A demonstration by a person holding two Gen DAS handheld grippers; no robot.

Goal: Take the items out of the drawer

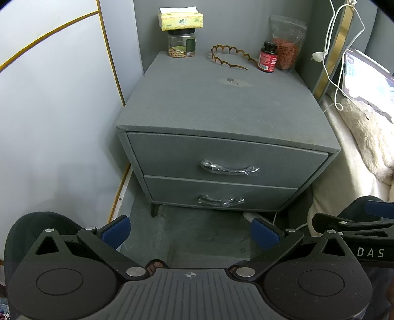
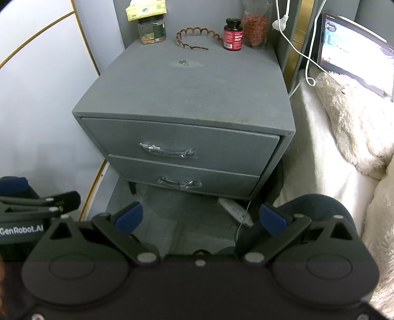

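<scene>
A grey fabric nightstand stands ahead with two shut drawers. The top drawer has a plastic-wrapped metal handle. The bottom drawer has a like handle. My left gripper is open and empty, low over the floor in front of the nightstand. My right gripper is open and empty beside it, also short of the drawers. What the drawers hold is hidden.
On the nightstand top: a nut jar under a tissue pack, a scalloped headband, a red pill bottle, a bag of red berries, a coin. A bed with a fluffy blanket and tablet lies right; a white panel left. A power strip lies on the floor.
</scene>
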